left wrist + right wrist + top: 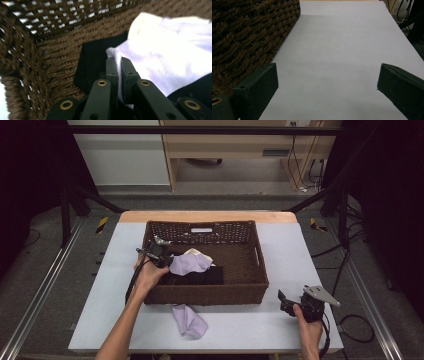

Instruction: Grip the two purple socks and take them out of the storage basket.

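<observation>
The lilac cloth (160,62) lies inside the wicker basket (207,295) at its nine o'clock side, pinched by the left tongs (119,67). The right tongs (327,82) gape, released, over the pale counter (285,250) at four o'clock; a second lilac cloth (190,320) lies at six, grey floor all round.

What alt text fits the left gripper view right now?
The left gripper is shut on the edge of a lilac cloth inside a brown wicker basket. The cloth lies over a black cloth.

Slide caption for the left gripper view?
Left tongs clamped on lilac cloth inside the wicker basket.
</observation>
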Available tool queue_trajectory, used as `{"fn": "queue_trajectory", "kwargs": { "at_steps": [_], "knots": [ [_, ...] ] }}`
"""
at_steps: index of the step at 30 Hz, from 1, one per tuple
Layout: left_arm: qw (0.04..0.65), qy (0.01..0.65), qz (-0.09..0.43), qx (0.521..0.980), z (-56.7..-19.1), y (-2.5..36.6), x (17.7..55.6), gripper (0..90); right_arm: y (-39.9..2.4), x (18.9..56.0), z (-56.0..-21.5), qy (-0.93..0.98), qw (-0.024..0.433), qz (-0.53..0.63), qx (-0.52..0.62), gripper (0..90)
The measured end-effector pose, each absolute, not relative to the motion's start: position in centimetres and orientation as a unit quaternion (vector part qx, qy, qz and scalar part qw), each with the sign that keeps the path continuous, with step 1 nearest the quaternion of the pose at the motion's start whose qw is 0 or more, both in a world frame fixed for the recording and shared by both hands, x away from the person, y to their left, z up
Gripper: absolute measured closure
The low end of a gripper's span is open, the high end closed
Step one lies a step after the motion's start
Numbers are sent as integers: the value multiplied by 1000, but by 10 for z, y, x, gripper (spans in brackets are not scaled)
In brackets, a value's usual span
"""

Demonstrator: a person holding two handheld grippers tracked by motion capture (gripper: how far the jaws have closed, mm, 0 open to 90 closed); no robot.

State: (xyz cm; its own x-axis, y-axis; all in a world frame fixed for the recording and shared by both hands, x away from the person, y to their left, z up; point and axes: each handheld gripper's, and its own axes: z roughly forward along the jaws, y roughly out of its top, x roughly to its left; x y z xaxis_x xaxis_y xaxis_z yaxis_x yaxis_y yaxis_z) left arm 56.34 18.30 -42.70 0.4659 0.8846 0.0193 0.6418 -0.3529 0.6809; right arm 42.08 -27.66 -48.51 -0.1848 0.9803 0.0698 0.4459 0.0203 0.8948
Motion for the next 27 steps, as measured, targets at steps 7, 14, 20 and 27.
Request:
{"fn": "queue_trajectory", "kwargs": {
  "at_steps": [7, 14, 20, 27],
  "knots": [
    [404, 449, 219, 766, -414, 191, 555, 861, -277, 421, -485, 640, 313, 427, 557, 38],
    [472, 418, 236, 739, -400, 197, 549, 862, -277, 421, -485, 640, 311, 428, 557, 38],
    [513, 386, 255, 723, -378, 193, 539, 863, -277, 421, -485, 640, 311, 428, 558, 38],
    [563, 350, 262, 701, -342, 186, 521, 862, -277, 421, -485, 639, 312, 428, 557, 38]
  ]
}}
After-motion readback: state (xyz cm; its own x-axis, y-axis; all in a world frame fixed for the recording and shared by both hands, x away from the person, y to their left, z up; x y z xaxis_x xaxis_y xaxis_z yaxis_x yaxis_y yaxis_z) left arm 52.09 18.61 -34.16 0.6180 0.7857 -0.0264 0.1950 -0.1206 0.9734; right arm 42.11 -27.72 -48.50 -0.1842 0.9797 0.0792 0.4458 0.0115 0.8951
